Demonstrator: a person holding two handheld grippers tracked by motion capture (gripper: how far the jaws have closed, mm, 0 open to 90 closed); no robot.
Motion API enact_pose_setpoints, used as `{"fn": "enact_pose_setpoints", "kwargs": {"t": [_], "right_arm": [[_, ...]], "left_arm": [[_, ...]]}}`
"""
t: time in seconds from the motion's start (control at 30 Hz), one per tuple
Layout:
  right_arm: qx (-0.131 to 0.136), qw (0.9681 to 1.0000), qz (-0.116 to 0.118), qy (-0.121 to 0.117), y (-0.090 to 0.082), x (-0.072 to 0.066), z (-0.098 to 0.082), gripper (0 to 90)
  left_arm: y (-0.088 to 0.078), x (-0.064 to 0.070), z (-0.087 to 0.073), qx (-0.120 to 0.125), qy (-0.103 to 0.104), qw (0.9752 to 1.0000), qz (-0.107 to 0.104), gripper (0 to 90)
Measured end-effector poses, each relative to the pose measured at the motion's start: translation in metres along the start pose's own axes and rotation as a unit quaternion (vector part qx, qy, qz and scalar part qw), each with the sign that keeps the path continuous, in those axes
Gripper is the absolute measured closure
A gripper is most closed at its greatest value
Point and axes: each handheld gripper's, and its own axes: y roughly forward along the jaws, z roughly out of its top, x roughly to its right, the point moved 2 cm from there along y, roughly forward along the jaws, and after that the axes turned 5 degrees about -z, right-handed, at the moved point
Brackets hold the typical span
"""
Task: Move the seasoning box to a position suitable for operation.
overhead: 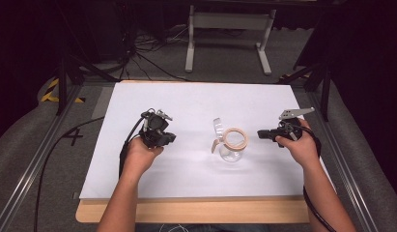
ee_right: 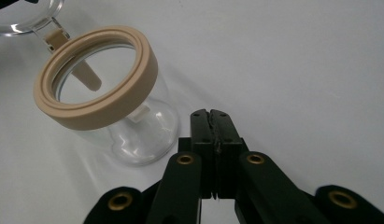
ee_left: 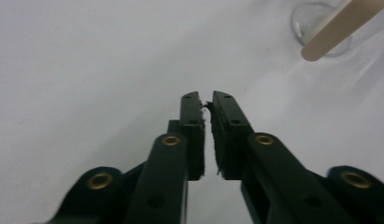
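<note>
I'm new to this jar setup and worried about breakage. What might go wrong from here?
The clear jar stands free on the white table, so a sideways nudge from the right gripper, close beside it with jaws shut, might tip or slide it. Its lid stands open on the hinge, and a clasp sticks out sideways; either might snag a passing gripper.

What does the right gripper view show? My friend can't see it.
A clear glass jar with a beige ring round its open mouth stands on a white table. The right claw, shut and empty, points beside it.
</note>
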Motion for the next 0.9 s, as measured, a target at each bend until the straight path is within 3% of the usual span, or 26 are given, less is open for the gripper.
{"fn": "enact_pose_setpoints", "kwargs": {"t": [0.17,0.27,0.47,0.57,0.67,0.9], "right_arm": [[0.002,1.0000,0.001,-0.004,0.005,0.000,0.000,89.4],[-0.002,1.0000,0.003,-0.007,0.009,-0.001,-0.001,89.3],[0.004,0.9997,0.017,-0.017,0.017,-0.004,-0.001,88.8],[0.021,0.9977,0.055,-0.032,0.023,-0.004,-0.003,89.3],[0.011,0.9977,0.050,-0.043,0.030,-0.002,-0.006,89.3],[0.002,0.9979,0.049,-0.042,0.041,-0.004,-0.009,89.3]], "left_arm": [[-0.002,-0.001,0.000,0.001,-0.012,0.9999,-0.007,62.8],[-0.002,0.000,-0.001,0.008,-0.014,0.9998,-0.009,57.9],[-0.003,0.001,-0.002,0.008,-0.012,0.9997,-0.021,55.3],[-0.004,0.002,-0.004,0.016,-0.012,0.9992,-0.034,54.1],[-0.004,0.002,-0.006,0.020,-0.020,0.9989,-0.038,53.5],[-0.006,0.001,-0.006,0.024,-0.037,0.9982,-0.040,52.2]]}}
